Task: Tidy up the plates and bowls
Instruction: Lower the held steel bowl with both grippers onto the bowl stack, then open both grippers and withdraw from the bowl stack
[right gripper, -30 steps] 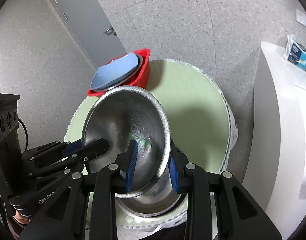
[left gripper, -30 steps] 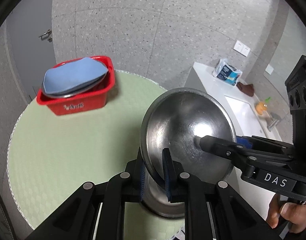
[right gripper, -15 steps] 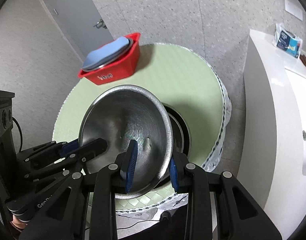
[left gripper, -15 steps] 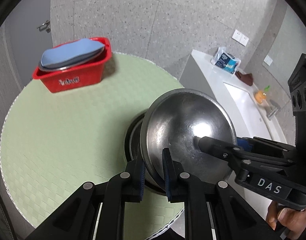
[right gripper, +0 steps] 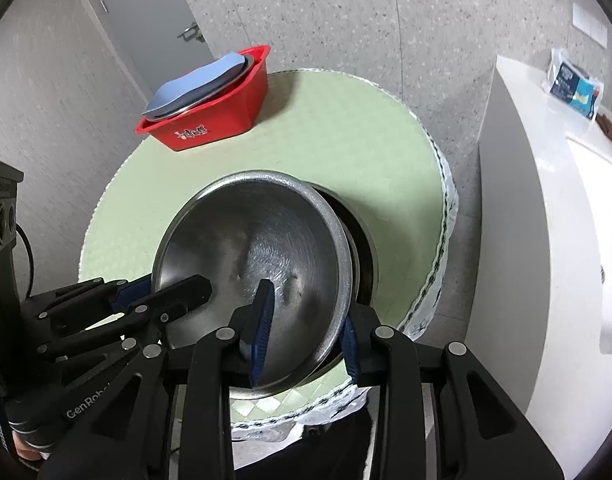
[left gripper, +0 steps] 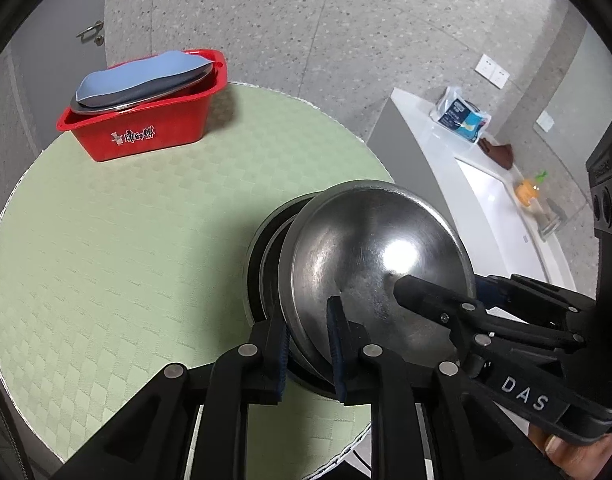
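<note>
A steel bowl [left gripper: 370, 256] [right gripper: 258, 256] is held tilted above a second steel bowl [left gripper: 266, 248] [right gripper: 358, 236] that sits on the round green table. My left gripper [left gripper: 308, 344] is shut on the near rim of the held bowl. My right gripper [right gripper: 302, 328] is shut on the opposite rim; its fingers [left gripper: 426, 296] show in the left wrist view. A red basket [left gripper: 142, 128] [right gripper: 214, 108] at the table's far side holds a steel plate under a blue plate [left gripper: 142, 76] [right gripper: 194, 80].
The green table [left gripper: 106, 240] [right gripper: 346, 128] has a patterned cloth edge. A white counter [left gripper: 466, 152] [right gripper: 546, 160] with a sink stands to the right, bearing a tissue pack [left gripper: 462, 114] and a small orange bottle [left gripper: 526, 192].
Both grippers have lifted and drawn back with the bowl, so the table and red basket look farther away. The lower bowl beneath has come into fuller view.
</note>
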